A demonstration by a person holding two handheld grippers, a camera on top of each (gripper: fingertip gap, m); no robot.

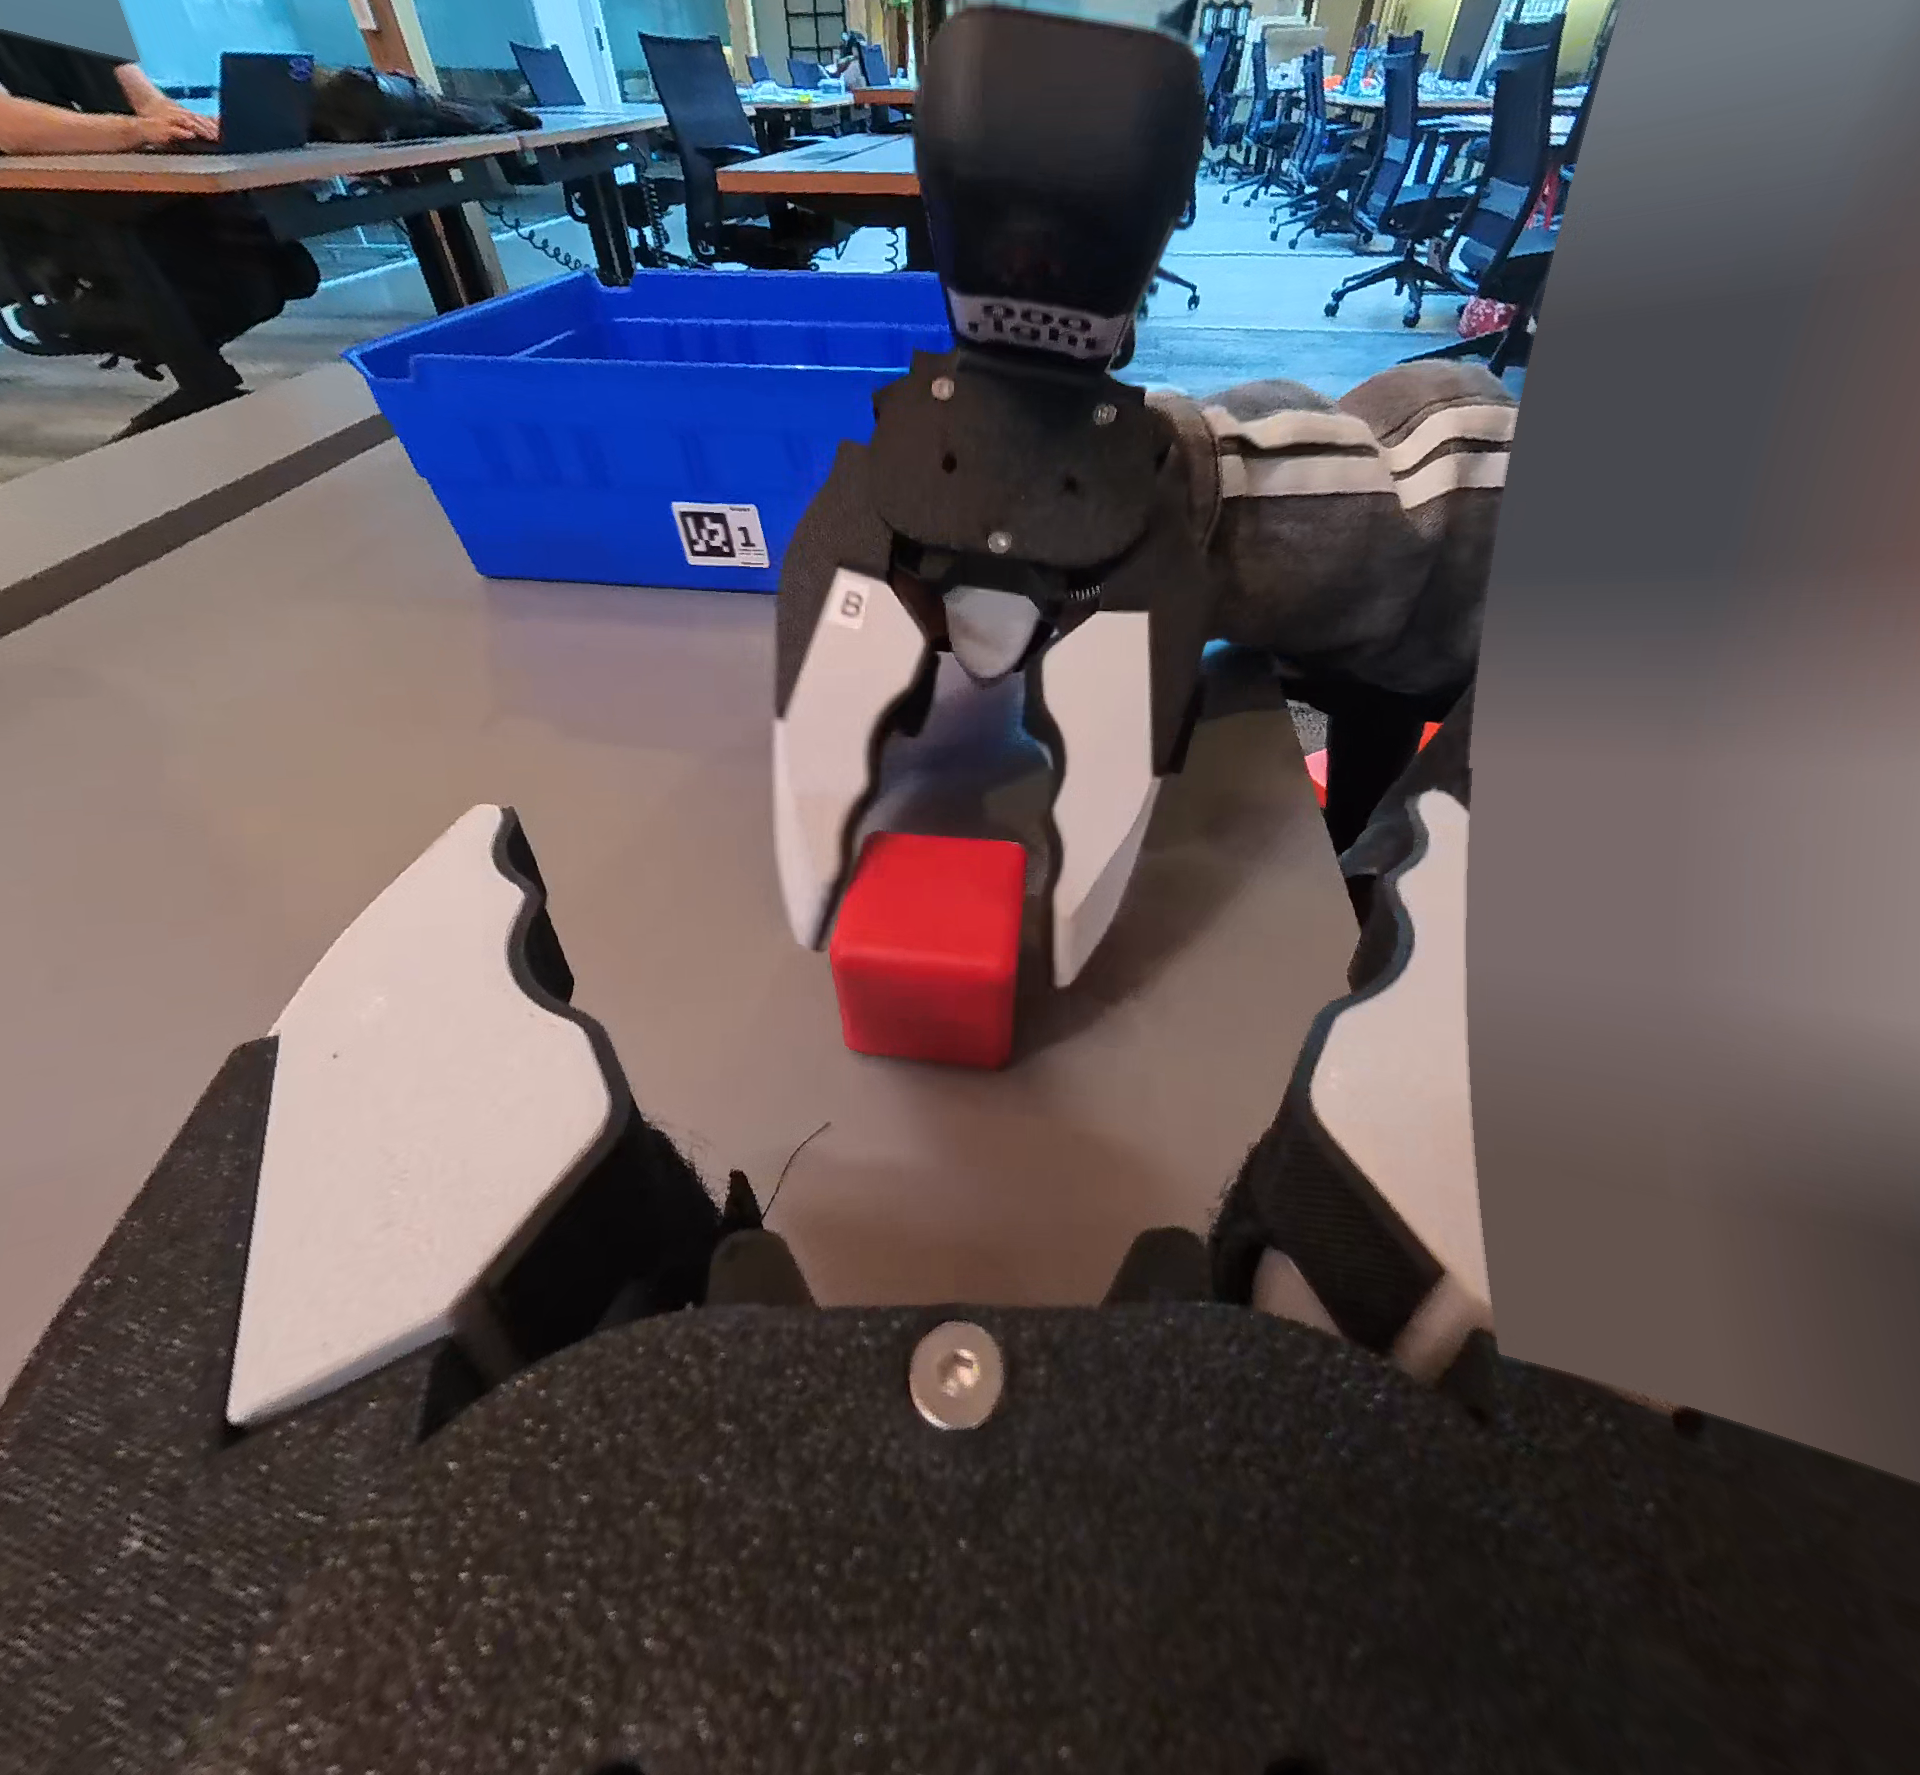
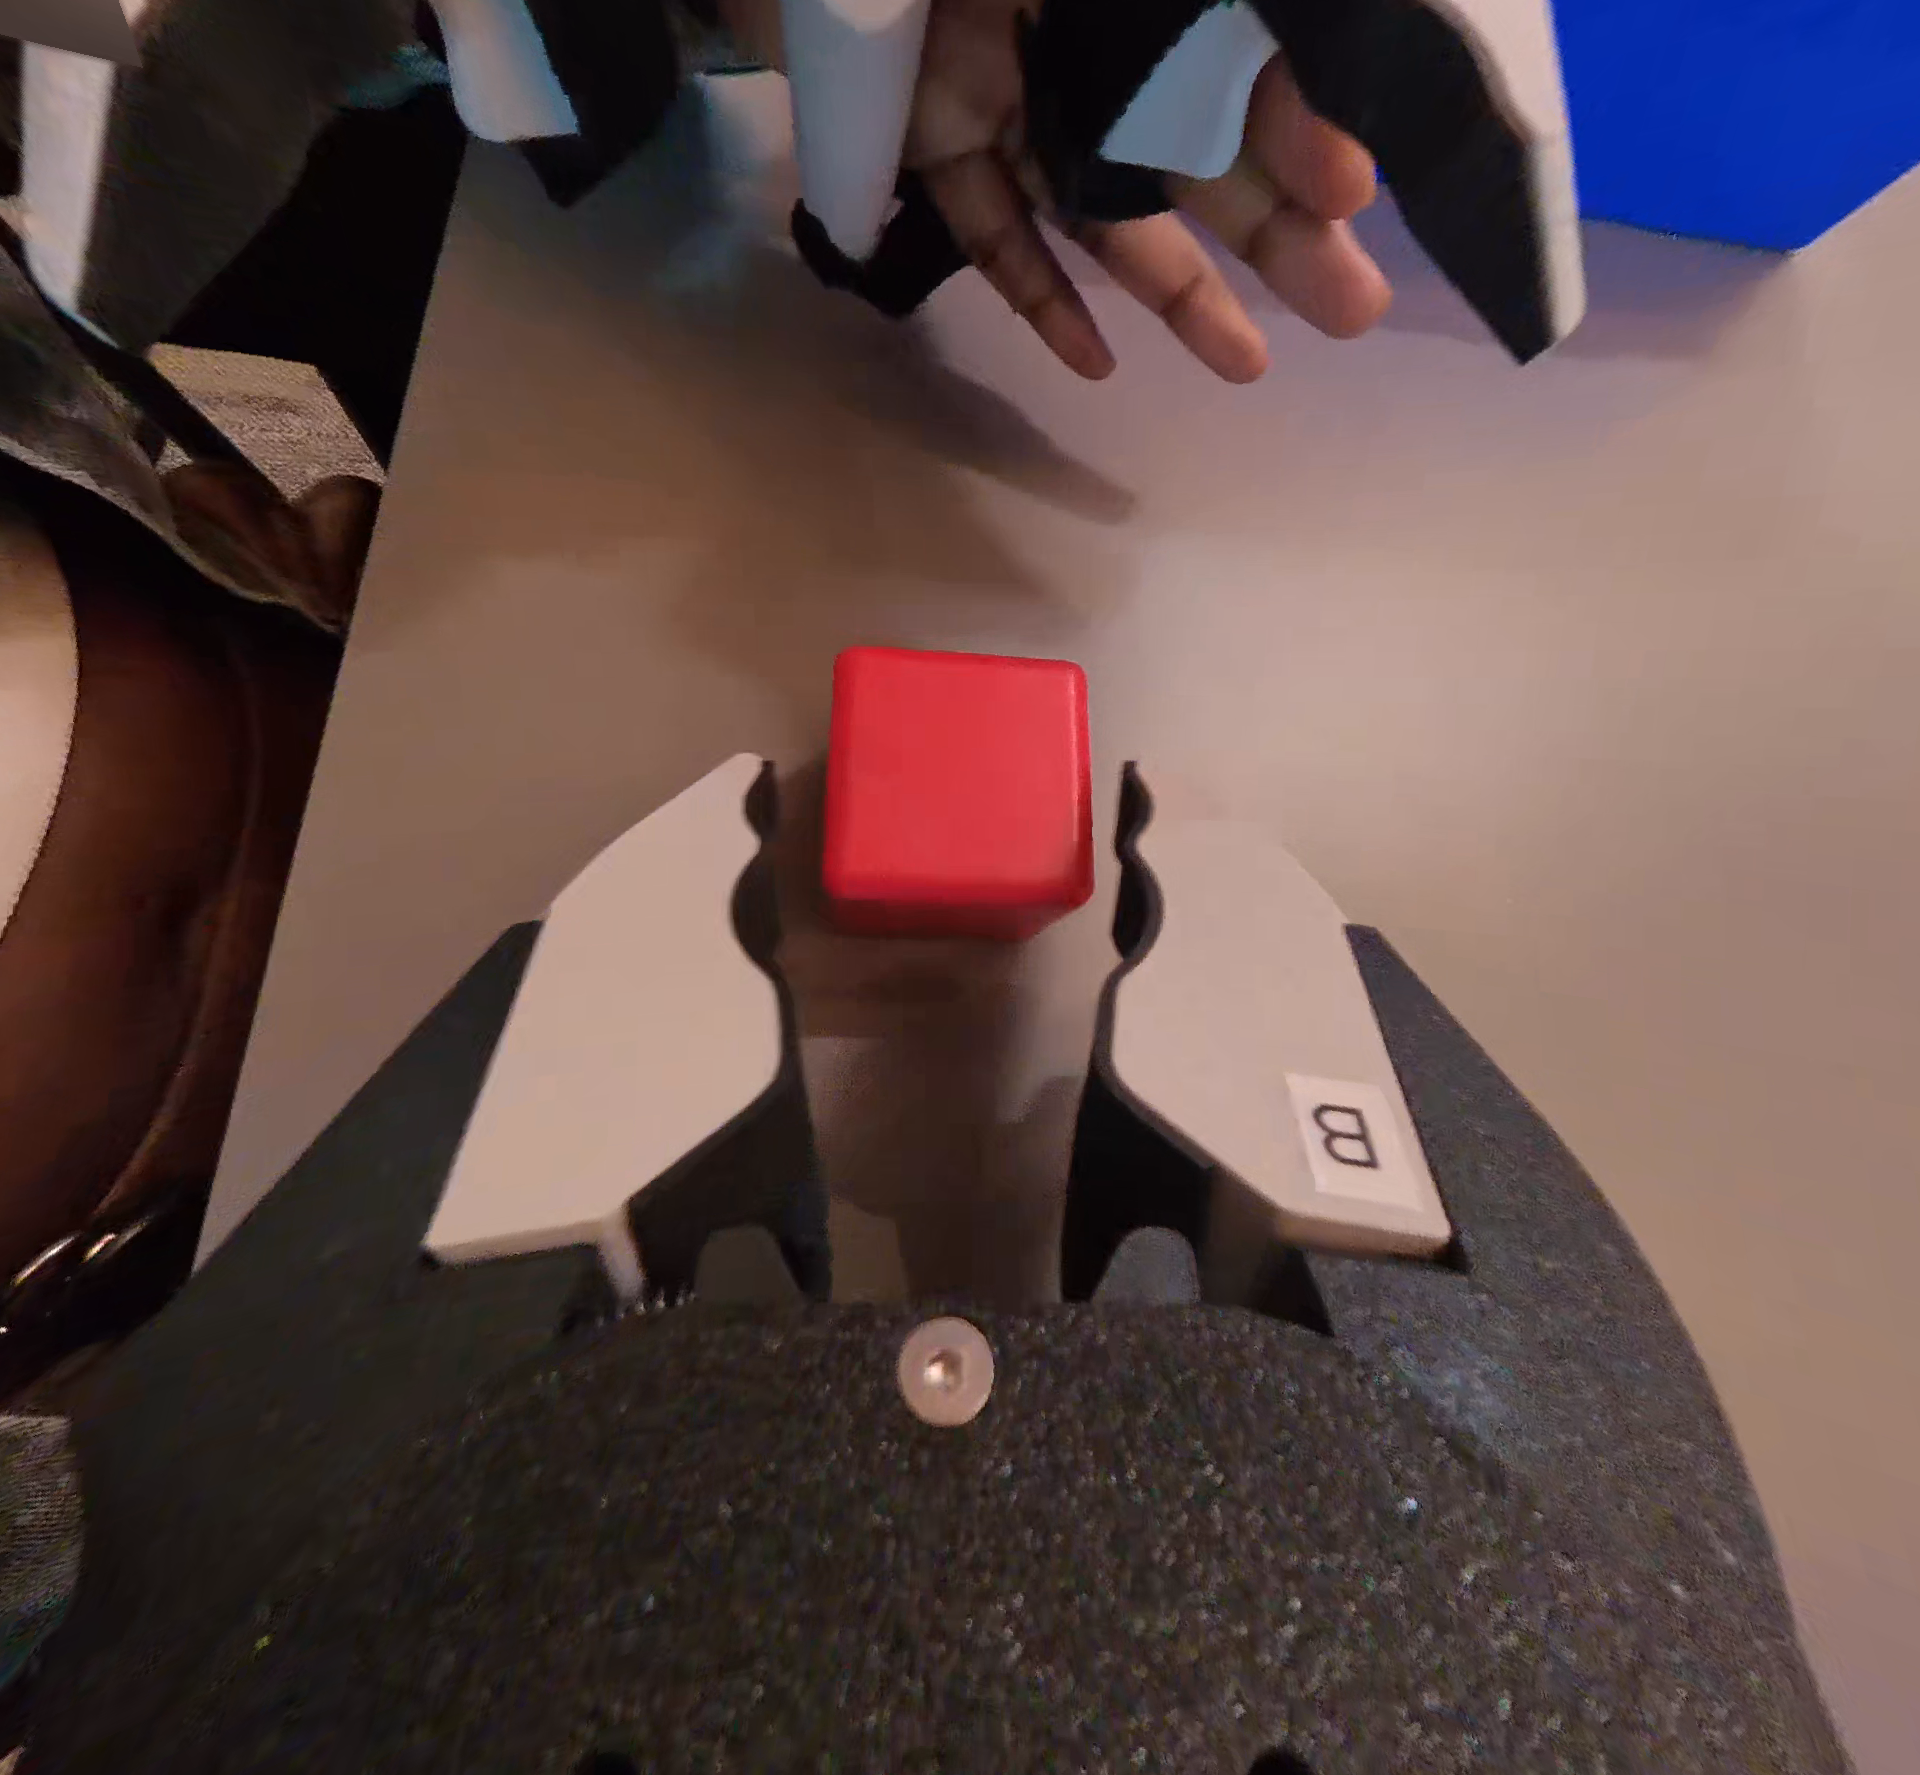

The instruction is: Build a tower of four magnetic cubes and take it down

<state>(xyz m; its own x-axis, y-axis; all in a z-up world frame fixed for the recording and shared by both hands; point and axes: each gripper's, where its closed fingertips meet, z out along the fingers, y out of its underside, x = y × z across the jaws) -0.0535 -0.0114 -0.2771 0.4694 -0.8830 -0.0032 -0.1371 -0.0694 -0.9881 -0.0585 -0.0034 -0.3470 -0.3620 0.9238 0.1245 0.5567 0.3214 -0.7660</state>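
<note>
A single red cube (image 2: 956, 785) is seated on the grey table (image 2: 1455, 686). It is positioned between the fingertips of the right gripper (image 2: 945, 769), whose jaws are spread, with a gap visible on each side. The left gripper (image 1: 935, 904) is held wide open, apart from the cube. A blue bin (image 1: 623, 437) is located beyond.

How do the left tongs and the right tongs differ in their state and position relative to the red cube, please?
The left tongs are spread very wide and stay back from the red cube; the right tongs are narrower and straddle the cube. Nothing stands between the left fingers, whereas the cube stands between the right fingers with a visible gap at each side. Both are open, neither grips anything, and both face the same cube on the grey table.
</note>
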